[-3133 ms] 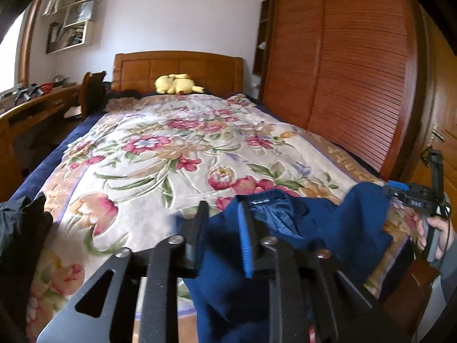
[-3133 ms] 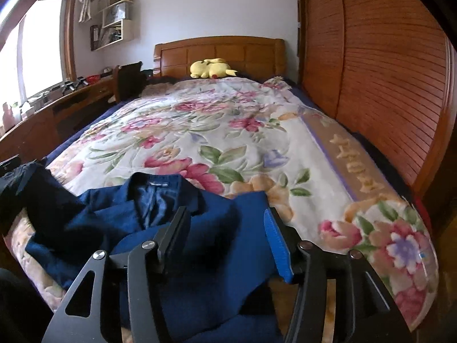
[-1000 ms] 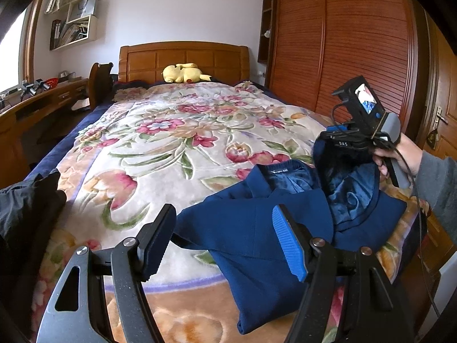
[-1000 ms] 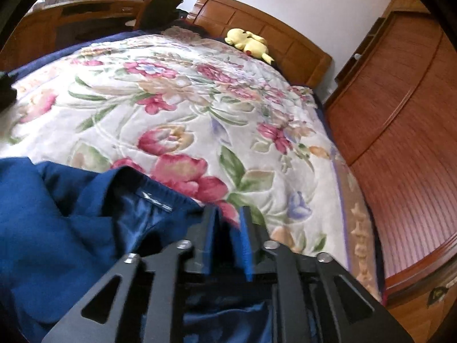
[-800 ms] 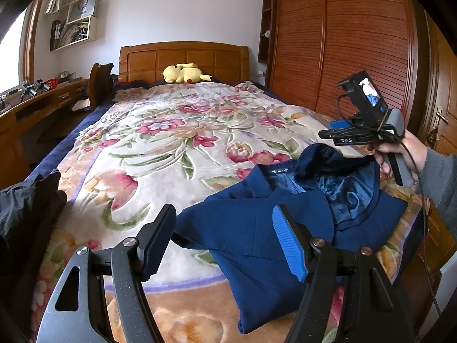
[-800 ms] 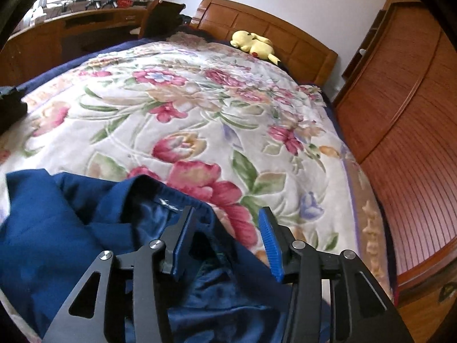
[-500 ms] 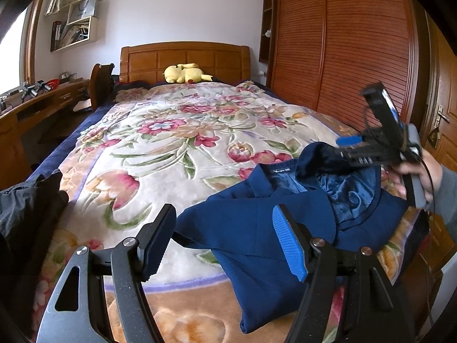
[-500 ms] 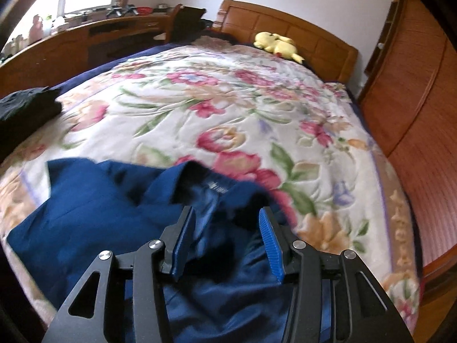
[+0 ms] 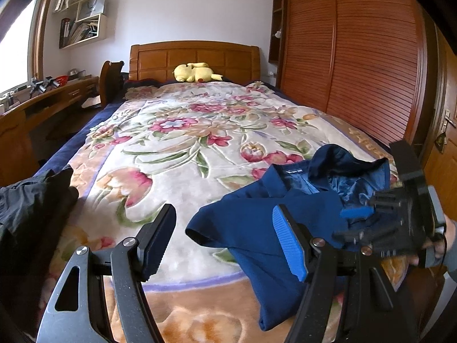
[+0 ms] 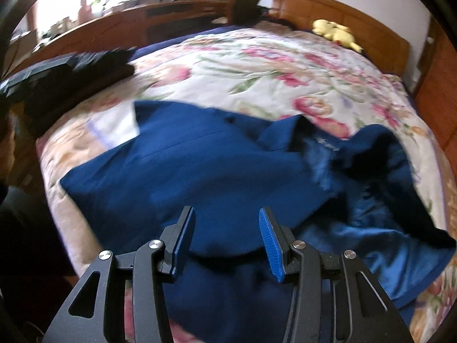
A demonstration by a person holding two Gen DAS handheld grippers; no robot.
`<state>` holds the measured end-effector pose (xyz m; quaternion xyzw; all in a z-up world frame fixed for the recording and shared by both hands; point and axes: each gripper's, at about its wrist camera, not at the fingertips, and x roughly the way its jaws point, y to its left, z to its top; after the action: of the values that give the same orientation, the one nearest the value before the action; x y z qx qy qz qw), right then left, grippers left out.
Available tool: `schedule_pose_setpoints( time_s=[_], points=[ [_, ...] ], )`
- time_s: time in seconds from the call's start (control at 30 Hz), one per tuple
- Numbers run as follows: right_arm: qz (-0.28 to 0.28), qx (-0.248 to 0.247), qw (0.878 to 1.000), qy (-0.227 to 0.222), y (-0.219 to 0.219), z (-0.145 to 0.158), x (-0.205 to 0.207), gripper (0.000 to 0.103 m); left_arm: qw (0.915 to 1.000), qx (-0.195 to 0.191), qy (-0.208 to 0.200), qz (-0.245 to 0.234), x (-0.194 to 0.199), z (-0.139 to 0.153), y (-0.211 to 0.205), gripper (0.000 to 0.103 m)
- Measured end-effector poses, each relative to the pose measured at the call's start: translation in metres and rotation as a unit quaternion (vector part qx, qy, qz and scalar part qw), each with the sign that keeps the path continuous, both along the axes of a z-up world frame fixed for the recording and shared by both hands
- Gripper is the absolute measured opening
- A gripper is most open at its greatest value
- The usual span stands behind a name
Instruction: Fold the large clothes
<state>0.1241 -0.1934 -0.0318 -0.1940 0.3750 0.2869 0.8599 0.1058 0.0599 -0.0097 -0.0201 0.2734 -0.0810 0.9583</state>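
Observation:
A navy blue jacket [image 9: 274, 217] lies at the foot of the floral bed [image 9: 177, 154], collar toward the headboard, its right front flap turned back to show shiny lining [image 10: 380, 228]. My left gripper [image 9: 222, 237] is open and empty, above the bedspread just left of the jacket's sleeve end. My right gripper [image 10: 227, 237] is open and empty, hovering over the jacket's lower front [image 10: 200, 177]. In the left wrist view the right gripper [image 9: 371, 223] appears blurred at the jacket's right side.
A pile of dark clothes [image 9: 25, 211] lies at the bed's front left corner, also in the right wrist view [image 10: 71, 71]. A yellow plush toy [image 9: 195, 72] sits by the headboard. A wooden desk [image 9: 42, 100] runs along the left; a slatted wardrobe [image 9: 357, 57] stands on the right.
My right gripper let go of the jacket's flap, opened, and swung down and toward the near edge over the jacket's front. The flap stays turned back. My left gripper stayed open and hardly moved.

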Motion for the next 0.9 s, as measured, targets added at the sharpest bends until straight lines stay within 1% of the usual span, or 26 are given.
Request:
schedule_pose_setpoints(
  time_s=[0.2,0.37,0.43,0.5,0.57,0.7,0.8,0.9],
  points=[
    [0.028,-0.030,0.999,0.024,0.011,-0.018,-0.003,0.048,1.0000,-0.001,0.001,0.000,0.000,0.000,0.002,0.071],
    [0.037,-0.073,0.997,0.015,0.019,-0.026,0.003,0.048,1.0000,-0.001,0.000,0.001,0.000,-0.001,0.003,0.071],
    [0.043,-0.081,0.996,0.011,0.023,-0.028,0.007,0.047,1.0000,-0.001,0.001,0.001,0.000,-0.001,0.002,0.071],
    [0.054,-0.096,0.994,0.002,0.028,-0.028,0.010,0.008,1.0000,0.000,0.001,0.001,0.000,-0.001,0.002,0.071],
    [0.061,-0.105,0.993,0.000,0.034,-0.030,0.016,0.003,1.0000,0.000,0.001,0.001,-0.001,-0.001,0.003,0.071],
    [0.048,-0.118,0.991,-0.048,0.041,-0.017,0.031,0.002,1.0000,-0.001,0.001,0.003,0.000,-0.001,0.004,0.071],
    [0.026,-0.111,0.991,-0.076,0.042,0.000,0.054,0.002,1.0000,0.001,0.002,0.002,0.000,-0.002,0.003,0.071],
    [-0.005,-0.084,0.992,-0.098,0.039,0.020,0.080,0.002,1.0000,0.001,0.003,0.001,0.000,-0.002,0.003,0.071]
  ],
)
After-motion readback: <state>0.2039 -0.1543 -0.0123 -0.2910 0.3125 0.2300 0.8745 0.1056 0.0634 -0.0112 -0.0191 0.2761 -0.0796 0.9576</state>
